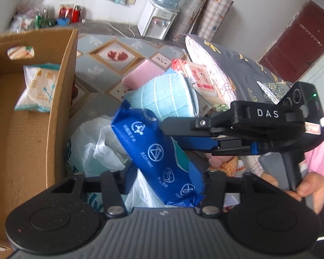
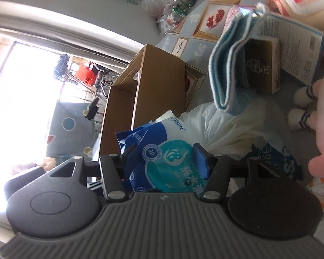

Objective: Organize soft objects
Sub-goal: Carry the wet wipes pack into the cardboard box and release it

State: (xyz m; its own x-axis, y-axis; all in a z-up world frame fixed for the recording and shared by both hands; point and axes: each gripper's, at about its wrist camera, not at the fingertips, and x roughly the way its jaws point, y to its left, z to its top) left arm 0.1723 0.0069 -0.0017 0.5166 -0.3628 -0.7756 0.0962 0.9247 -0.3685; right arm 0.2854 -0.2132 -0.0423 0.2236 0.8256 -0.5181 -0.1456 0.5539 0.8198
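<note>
A blue wet-wipes pack is held between both grippers. My left gripper is shut on its near end. My right gripper reaches in from the right and grips its upper side; in the right wrist view the right gripper is shut on the same pack. A folded light-blue towel lies just behind; it also shows in the right wrist view. An open cardboard box stands to the left with a white packet inside.
A white plastic bag lies under the pack. A pink cloth, a red-and-white wipes pack and a dark pillow lie behind. A pink plush toy is at the right. A water dispenser stands by the wall.
</note>
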